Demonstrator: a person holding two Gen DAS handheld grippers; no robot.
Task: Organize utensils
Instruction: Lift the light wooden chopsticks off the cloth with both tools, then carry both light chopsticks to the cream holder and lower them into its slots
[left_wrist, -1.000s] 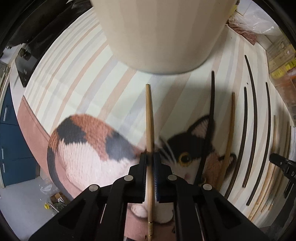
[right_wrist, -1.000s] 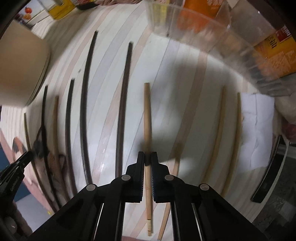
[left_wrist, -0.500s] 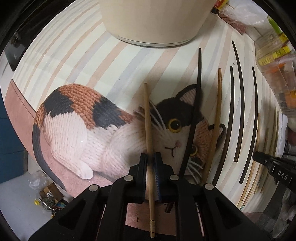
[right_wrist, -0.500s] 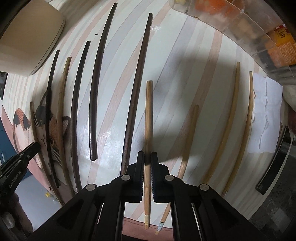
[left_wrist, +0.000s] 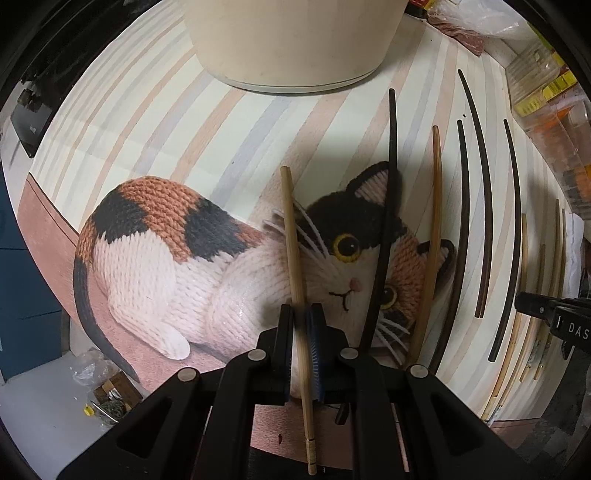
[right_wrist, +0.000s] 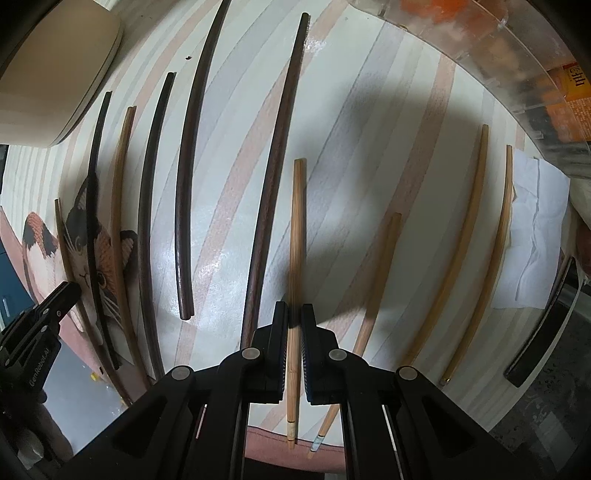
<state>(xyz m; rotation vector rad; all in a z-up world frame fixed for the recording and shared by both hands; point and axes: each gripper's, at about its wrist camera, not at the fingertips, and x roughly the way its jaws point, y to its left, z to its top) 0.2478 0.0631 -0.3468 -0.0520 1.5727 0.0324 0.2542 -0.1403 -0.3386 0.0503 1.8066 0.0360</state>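
Each gripper is clamped on one pale bamboo chopstick. The left gripper (left_wrist: 303, 325) holds its light bamboo chopstick (left_wrist: 293, 251) above the knitted calico cat printed on the striped mat (left_wrist: 147, 122), tip pointing toward twelve o'clock at the cream cylindrical holder (left_wrist: 295, 40). The right gripper (right_wrist: 294, 321) pinches a second bamboo chopstick (right_wrist: 297, 229) that seems to lie on or just over the mat.

The sorting looks barely begun (a judgement from the layout): a dark wooden chopstick (right_wrist: 275, 147) lies at eleven o'clock of the right gripper, with more dark and pale sticks spread either side, none visibly in the holder.

Readable writing: "DAS" on the gripper body at three o'clock in the left view, "GenRobot.AI" at eight o'clock in the right view.
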